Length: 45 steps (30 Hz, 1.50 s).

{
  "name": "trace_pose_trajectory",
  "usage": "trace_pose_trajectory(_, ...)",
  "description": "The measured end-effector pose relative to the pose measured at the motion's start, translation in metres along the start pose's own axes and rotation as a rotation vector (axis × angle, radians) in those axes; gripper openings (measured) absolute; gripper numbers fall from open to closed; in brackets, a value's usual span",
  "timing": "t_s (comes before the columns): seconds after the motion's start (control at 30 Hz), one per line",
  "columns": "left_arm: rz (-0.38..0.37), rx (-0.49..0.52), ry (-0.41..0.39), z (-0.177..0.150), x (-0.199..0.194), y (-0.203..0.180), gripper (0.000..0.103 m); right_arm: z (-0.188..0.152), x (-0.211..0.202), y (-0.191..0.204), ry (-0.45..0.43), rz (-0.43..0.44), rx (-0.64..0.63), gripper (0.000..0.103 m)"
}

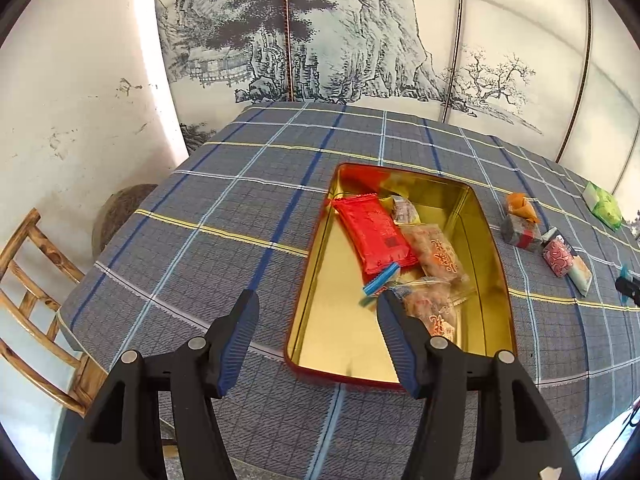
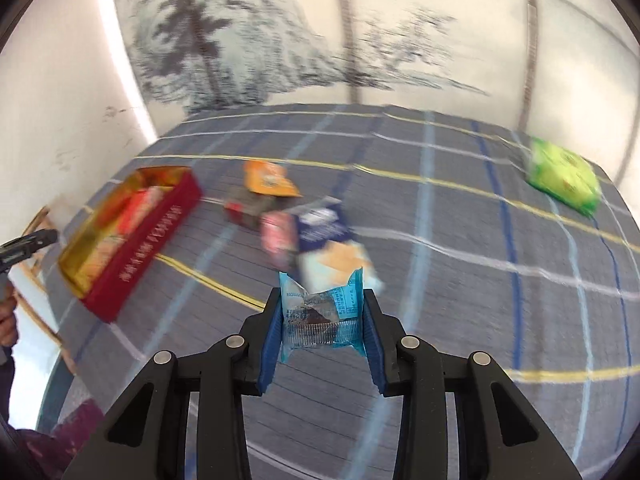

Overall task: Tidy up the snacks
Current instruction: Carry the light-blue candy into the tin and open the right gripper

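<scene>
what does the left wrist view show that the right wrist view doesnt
Only the left wrist view: the left gripper up close, its jaws apart with nothing between them, the tin's gold floor, and a red packet lying inside among clear-wrapped snacks.

Only the right wrist view: the right gripper with its jaws shut on a blue packet, and the tin's red outer wall with lettering.

Both: the tin, the checked tablecloth, the green packet, the orange packet and the painted screen behind.
</scene>
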<state>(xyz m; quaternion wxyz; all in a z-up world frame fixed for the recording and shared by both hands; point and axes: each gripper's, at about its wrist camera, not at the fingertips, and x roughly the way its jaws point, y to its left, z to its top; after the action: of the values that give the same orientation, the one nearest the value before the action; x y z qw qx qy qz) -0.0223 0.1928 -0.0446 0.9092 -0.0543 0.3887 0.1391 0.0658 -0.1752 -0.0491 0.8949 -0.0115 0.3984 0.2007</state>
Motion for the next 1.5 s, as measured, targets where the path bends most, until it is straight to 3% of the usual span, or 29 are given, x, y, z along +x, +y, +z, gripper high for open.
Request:
trace_pose_trajectory(0.2,0.038,0.019,-0.037,-0.003,-0.009,0.008,0.065,0.042,0.027,0.094,0.003,0.199,-0.101,0.038)
trace_pose_trajectory(0.37,0.092,0.043,-0.059,-0.004,-0.013,0.015,0.068,0.073,0.070,0.168,0.061,0.334,-0.162,0.038)
trace_pose_trajectory(0.63,0.133,0.071,-0.079,-0.005,-0.013,0.023,0.069,0.093,0.139,0.254,0.190,0.370,-0.290,0.038)
trace_pose_trajectory(0.97,0.125,0.060,-0.041,-0.007,0.002,0.033,0.070,0.099,0.182,0.288,0.273,0.326,-0.324,0.038)
trace_pose_trajectory(1.27,0.120,0.051,-0.024,-0.008,0.009,0.041,0.070,0.099,0.191,0.302,0.292,0.311,-0.349,0.039)
trace_pose_trajectory(1.5,0.122,0.052,-0.021,-0.010,0.010,0.041,0.076,0.100,0.192,0.305,0.287,0.330,-0.337,0.042)
